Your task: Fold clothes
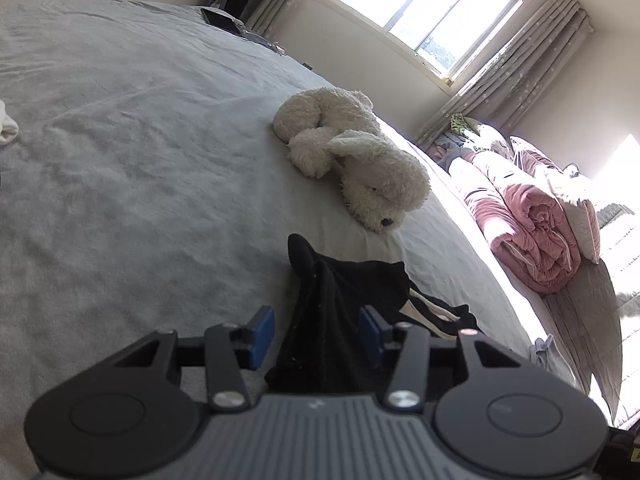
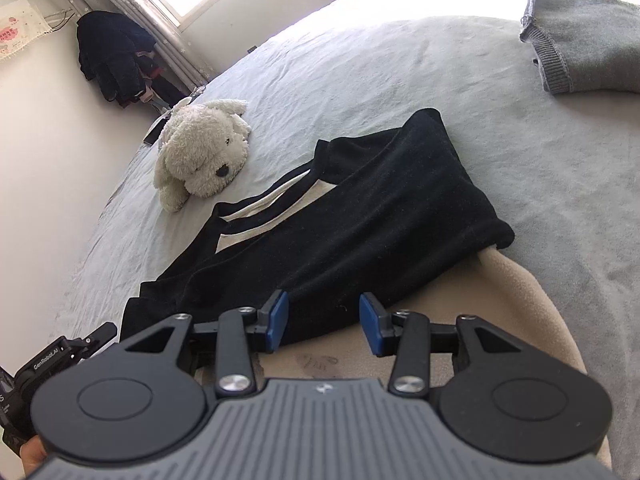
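A black garment with cream stripes (image 2: 360,216) lies spread on the grey bed sheet (image 2: 360,64), with a beige fleece part (image 2: 500,312) under its near end. My right gripper (image 2: 324,322) hovers open over the garment's near edge, nothing between its blue pads. In the left wrist view a raised fold of the same black garment (image 1: 344,292) stands between the jaws of my left gripper (image 1: 316,336). Its pads are apart, with a gap showing beside the left pad (image 1: 262,336), so it is open.
A white plush dog (image 1: 352,160) (image 2: 204,148) lies just beyond the garment. A folded grey sweater (image 2: 588,40) sits at the far right of the bed. A rolled pink quilt (image 1: 532,232) and pillows lie at the bed's head. Dark clothes (image 2: 112,60) hang by the window.
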A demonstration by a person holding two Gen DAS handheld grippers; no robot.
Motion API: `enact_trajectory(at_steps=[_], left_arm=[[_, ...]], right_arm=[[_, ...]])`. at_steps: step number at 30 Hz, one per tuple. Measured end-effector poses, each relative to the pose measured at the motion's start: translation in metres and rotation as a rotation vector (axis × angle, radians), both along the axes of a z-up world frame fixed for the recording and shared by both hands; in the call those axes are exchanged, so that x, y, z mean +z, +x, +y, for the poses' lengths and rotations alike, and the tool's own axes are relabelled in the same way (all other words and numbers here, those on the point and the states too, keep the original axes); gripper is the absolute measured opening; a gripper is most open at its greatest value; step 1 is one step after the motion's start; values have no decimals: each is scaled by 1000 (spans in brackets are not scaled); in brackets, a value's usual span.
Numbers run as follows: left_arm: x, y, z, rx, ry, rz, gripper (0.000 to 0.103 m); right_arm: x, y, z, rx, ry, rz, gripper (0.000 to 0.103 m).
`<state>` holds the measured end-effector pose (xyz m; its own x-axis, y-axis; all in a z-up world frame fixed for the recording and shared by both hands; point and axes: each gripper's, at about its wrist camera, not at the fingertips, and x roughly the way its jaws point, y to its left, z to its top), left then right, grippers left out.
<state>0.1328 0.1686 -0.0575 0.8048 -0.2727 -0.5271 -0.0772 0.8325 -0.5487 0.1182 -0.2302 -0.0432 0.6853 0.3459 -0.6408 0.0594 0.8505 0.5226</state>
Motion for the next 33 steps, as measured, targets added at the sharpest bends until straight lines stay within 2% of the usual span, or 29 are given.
enact_trajectory(at_steps=[3, 6, 8, 10, 12, 15, 18, 19, 20, 21, 24, 26, 28, 31, 33], left_arm=[[-6, 10, -4, -3, -9, -7, 44], [-15, 19, -5, 15, -28, 7, 30], [-20, 22, -2, 33, -57, -1, 25], [-23, 24, -2, 35, -68, -6, 10], [-25, 25, -2, 37, -77, -13, 10], [-25, 25, -4, 43, -87, -31, 9], [-24, 25, -7, 48, -84, -52, 8], [-23, 25, -8, 49, -83, -59, 8], [-22, 24, -8, 49, -83, -74, 8], [-21, 22, -9, 50, -83, -92, 8], [-17, 15, -9, 55, -73, -158, 8], [-17, 13, -10, 64, -50, -168, 7], [-18, 12, -10, 73, -25, -171, 7], [-29, 21, -14, 77, 53, -81, 7], [-37, 24, -16, 74, 74, -51, 8]], right_arm=[[9, 0, -6, -9, -50, -46, 45], [11, 7, -14, -30, -129, -93, 45], [8, 18, -22, -43, -161, -127, 45], [2, 35, -31, -60, -195, -156, 45], [-5, 50, -39, -87, -213, -166, 45], [-16, 67, -48, -96, -185, -180, 45], [-28, 79, -48, -106, -199, -181, 37], [-32, 81, -48, -110, -208, -184, 30], [-35, 81, -48, -112, -217, -196, 12], [-37, 80, -48, -117, -229, -211, 6], [-41, 68, -50, -153, -235, -289, 6], [-43, 63, -56, -191, -208, -334, 6], [-45, 65, -64, -229, -190, -315, 6], [-50, 70, -68, -255, -192, -266, 6], [-51, 73, -66, -240, -196, -247, 6]])
